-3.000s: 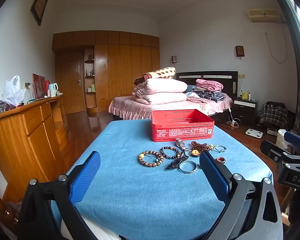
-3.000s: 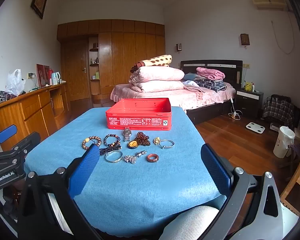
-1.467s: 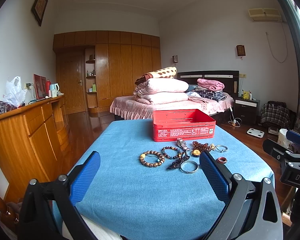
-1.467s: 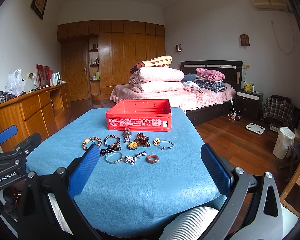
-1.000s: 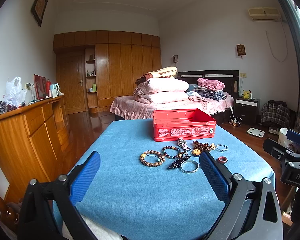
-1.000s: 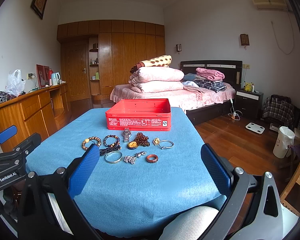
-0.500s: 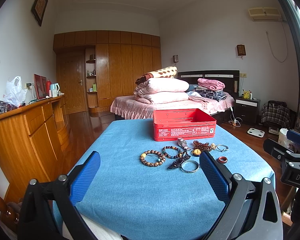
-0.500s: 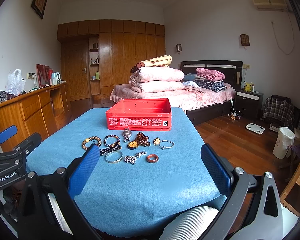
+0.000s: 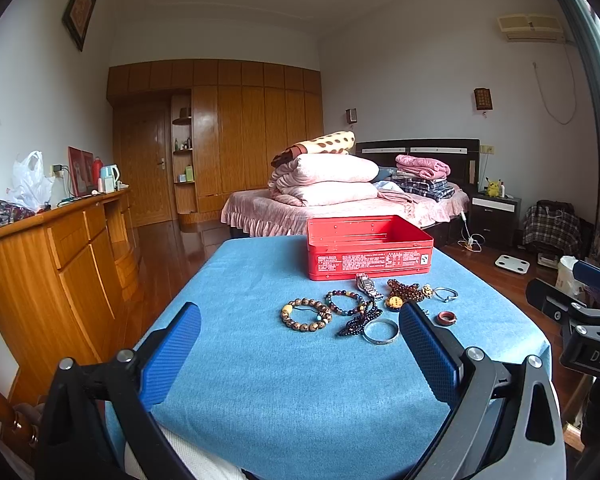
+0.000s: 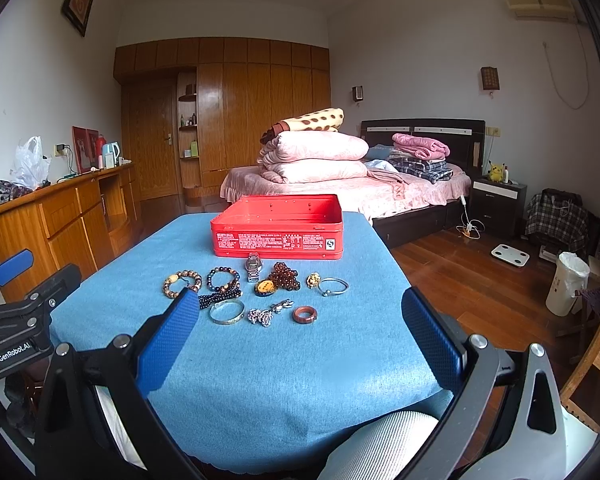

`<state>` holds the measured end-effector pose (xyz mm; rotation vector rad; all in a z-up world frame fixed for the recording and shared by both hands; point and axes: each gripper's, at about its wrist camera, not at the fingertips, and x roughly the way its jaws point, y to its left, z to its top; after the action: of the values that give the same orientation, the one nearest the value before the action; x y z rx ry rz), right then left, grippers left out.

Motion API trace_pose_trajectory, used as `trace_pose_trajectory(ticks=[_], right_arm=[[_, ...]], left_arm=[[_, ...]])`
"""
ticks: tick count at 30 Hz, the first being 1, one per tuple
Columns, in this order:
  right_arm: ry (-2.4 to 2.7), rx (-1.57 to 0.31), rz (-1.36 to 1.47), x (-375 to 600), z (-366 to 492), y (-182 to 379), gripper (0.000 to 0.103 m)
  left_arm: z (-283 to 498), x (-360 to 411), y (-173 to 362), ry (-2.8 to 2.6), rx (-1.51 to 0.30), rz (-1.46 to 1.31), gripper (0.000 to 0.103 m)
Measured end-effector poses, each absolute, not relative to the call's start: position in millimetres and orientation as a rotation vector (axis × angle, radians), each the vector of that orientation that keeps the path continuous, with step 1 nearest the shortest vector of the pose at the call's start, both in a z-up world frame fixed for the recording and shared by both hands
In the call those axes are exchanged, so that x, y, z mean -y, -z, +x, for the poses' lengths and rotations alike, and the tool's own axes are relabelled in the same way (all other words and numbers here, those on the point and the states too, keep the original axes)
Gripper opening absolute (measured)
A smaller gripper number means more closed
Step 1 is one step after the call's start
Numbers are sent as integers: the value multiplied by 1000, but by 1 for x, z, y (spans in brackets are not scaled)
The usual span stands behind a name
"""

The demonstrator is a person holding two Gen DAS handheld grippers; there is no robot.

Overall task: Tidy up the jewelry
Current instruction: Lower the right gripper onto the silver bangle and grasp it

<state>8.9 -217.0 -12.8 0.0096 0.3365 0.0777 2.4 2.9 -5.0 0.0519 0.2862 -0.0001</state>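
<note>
walls: plain white (image 10: 420,48) | floor: glossy dark wood boards (image 10: 460,276) | far wall: full-height wooden wardrobe (image 10: 256,112) | left: long wooden sideboard (image 9: 60,256) | bed: pink cover, folded quilts (image 10: 400,188) | light: probably daylight

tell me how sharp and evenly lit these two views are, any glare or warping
Left wrist view: the jewelry and red tin are sharp, soft daylight, strong fisheye bending of the walls, dark corners, glare on the wooden floor. Right wrist view: equally sharp, same barrel warping, sheen on the wardrobe doors, no motion blur.
</note>
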Motion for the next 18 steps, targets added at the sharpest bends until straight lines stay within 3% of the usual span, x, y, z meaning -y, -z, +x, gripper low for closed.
trace_pose_trajectory(ticks=[18], right_arm=[[-87,-425,15,218,29,42,98]], left_arm=[[34,-11,36,-28,-413,47,97]])
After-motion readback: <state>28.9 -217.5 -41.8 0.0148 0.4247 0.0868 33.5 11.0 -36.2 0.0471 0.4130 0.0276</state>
